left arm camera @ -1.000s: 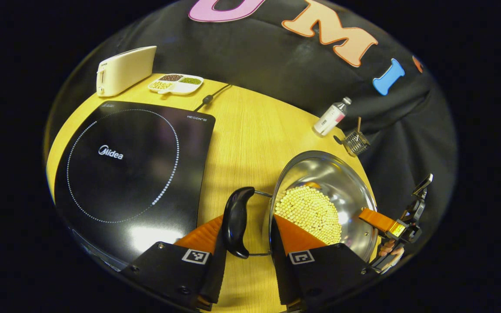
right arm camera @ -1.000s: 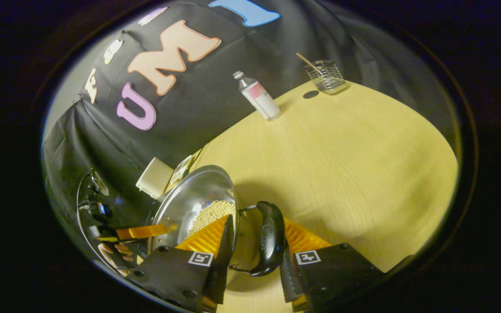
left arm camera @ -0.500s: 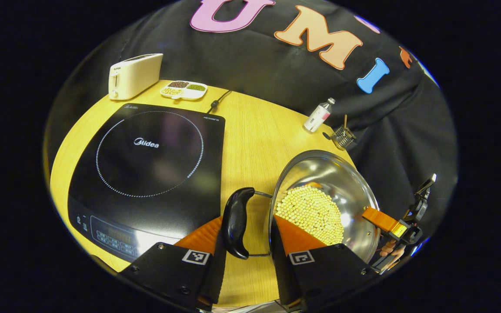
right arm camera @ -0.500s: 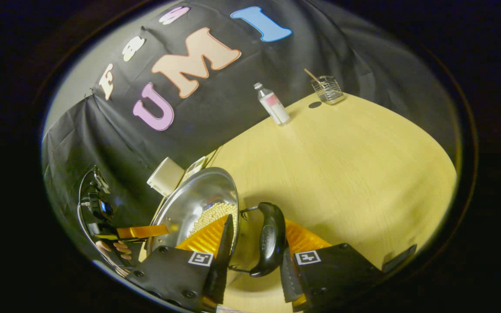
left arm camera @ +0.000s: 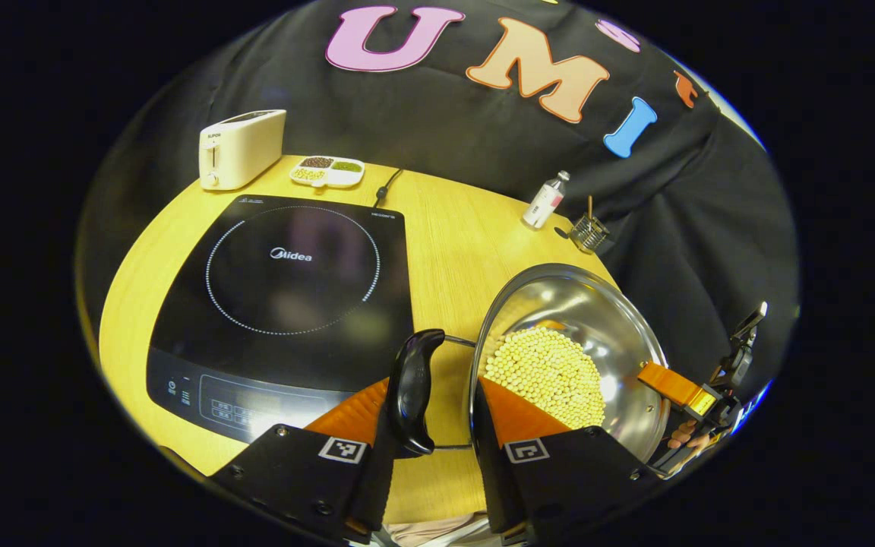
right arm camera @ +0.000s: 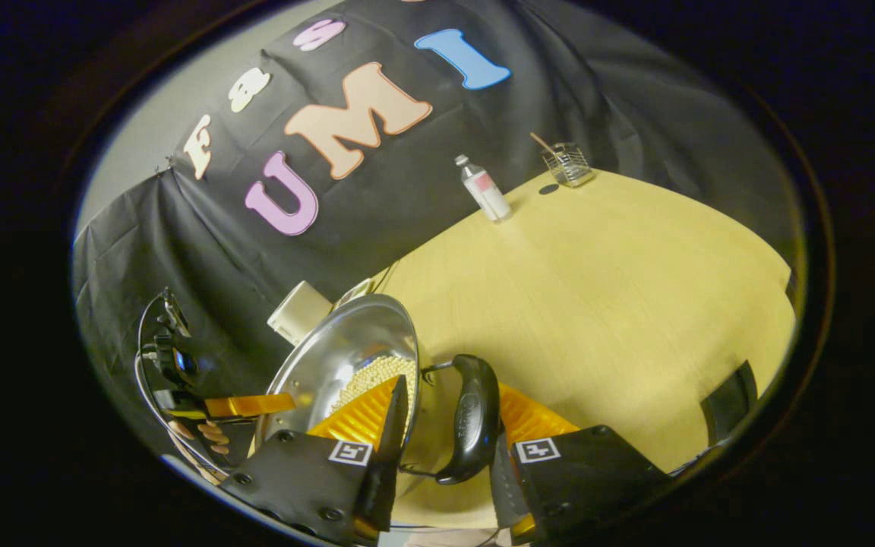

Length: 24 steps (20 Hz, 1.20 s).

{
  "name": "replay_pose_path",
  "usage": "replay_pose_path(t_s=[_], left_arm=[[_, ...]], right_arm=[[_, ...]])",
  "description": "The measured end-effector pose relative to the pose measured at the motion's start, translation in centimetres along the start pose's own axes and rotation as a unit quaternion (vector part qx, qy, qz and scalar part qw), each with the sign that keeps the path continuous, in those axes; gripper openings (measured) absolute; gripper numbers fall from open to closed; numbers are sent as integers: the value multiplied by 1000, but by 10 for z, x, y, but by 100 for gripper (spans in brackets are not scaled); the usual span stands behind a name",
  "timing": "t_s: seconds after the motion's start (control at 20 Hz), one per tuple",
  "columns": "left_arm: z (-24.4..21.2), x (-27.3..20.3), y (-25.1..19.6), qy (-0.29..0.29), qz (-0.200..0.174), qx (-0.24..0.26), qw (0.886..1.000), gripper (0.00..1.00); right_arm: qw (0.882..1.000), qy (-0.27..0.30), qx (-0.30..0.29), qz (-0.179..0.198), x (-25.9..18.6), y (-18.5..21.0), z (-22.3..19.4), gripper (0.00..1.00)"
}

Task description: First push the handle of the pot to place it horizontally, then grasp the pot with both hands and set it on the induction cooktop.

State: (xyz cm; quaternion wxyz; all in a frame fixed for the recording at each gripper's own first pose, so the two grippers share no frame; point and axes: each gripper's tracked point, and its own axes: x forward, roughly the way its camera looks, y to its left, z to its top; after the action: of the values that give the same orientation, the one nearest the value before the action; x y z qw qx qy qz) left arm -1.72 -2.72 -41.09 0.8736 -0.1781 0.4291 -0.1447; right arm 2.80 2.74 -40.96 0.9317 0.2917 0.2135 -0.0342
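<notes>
I have the left gripper [left arm camera: 431,414] clamped on one black handle [left arm camera: 412,391] of the shiny steel pot [left arm camera: 567,357] of pale beans, and the right gripper [right arm camera: 443,433] clamped on the other handle [right arm camera: 470,425]. The pot hangs above the wooden table [left arm camera: 453,251], beside the black induction cooktop [left arm camera: 285,296].

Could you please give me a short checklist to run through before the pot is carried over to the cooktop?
1. Left gripper on the steel pot's black left handle: the fingers straddle it; whether they clamp it, cannot tell.
2. Right gripper on the black right handle: the same, cannot tell.
3. Round steel pot level enough: the pale beans lie inside it, none spilled on the wooden table: ok.
4. Black induction cooktop free of objects: ok.
5. Path from pot to cooktop: bare table between them: ok.
6. White toaster and divided white dish stand behind the cooktop, off it: ok.
</notes>
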Motion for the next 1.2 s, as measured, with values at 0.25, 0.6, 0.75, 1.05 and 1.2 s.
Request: replay_pose_path(t_s=[0.25, 0.6, 0.75, 1.05, 1.2], left_arm=[[15, -21, 38, -23, 17, -5, 1000, 55], [40, -42, 122, -46, 66, -22, 996, 52], [53, -45, 156, -56, 79, -34, 995, 51], [89, -41, 217, -76, 116, -16, 990, 51], [100, -35, 238, -77, 126, -10, 989, 51]], right_arm=[[1000, 0, -15, 23, 18, 42, -9, 47], [998, 26, -26, 59, 72, 115, -39, 47], [996, 34, -29, 71, 100, 147, -47, 47], [995, 59, -23, 75, 161, 191, -68, 54], [996, 59, -19, 70, 181, 204, -73, 46]])
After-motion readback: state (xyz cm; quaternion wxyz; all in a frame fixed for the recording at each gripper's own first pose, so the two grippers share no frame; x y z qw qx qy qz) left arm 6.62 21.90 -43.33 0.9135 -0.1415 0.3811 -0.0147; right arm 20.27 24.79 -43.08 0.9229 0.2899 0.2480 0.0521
